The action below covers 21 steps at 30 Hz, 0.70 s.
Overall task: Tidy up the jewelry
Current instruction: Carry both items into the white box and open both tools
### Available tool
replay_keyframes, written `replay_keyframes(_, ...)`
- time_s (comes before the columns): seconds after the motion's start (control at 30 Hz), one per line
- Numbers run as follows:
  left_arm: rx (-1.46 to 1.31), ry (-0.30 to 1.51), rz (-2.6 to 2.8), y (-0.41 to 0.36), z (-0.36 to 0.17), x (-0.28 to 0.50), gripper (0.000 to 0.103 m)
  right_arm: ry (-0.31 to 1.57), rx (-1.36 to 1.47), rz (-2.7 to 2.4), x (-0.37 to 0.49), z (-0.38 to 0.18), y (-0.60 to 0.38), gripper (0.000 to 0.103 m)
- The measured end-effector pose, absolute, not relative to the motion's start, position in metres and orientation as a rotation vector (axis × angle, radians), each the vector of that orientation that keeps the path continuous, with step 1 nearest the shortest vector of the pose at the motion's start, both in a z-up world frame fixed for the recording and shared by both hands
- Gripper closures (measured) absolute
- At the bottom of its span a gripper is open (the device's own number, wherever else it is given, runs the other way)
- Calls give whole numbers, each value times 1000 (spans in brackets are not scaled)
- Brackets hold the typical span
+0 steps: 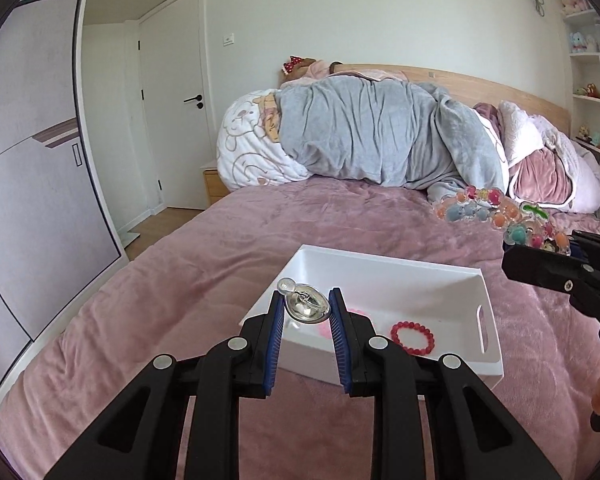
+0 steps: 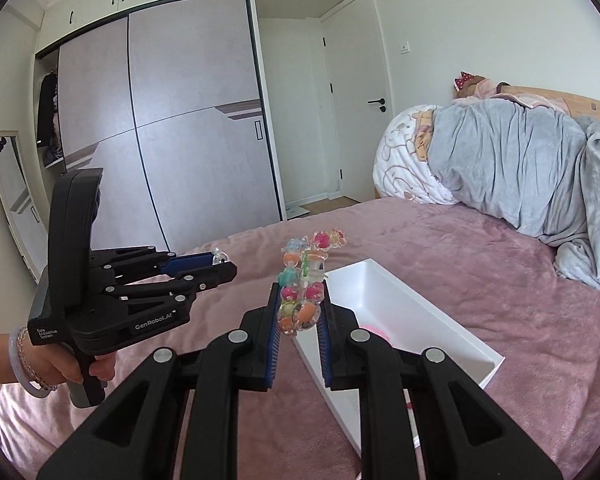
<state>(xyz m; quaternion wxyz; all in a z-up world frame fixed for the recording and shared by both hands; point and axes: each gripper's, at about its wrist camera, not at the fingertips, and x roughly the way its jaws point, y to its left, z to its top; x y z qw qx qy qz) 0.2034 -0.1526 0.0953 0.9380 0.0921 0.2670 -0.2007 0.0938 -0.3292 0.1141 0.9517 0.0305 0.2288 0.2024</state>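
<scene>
My left gripper (image 1: 306, 308) pinched a clear, silvery trinket (image 1: 305, 305), raised over the near end of the white tray (image 1: 420, 276) so it could drop beside the red bead bracelet (image 1: 413, 337). My right gripper (image 2: 300, 312), level and raised beside the tray, clamped a colourful bead strand (image 2: 304, 300) awaiting its turn.

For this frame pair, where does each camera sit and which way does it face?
Left wrist: rides the left tool, facing the headboard across the pink bed; its fingers clamp a clear brooch-like piece above the white tray; the right tool enters at right.
Right wrist: rides the right tool, facing the wardrobe and door; its fingers clamp a colourful bead strand; the left tool and the person's hand show at left.
Shared: tray, bed, grey blanket, both tools.
</scene>
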Motion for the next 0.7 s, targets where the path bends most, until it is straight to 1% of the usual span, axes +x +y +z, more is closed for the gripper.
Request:
replay_keyframes(0.2,180,594,-467,-185,70,242,75,495,64,375,114,93,-340,86)
replay_keyframes(0.5,217,712,-460,-217,21,299,75,623,61,347,156,32,-359,86)
replay_keyframes(0.7,211,765,-425,-232,-4,329,75,660,69,347,167,16,-364,86)
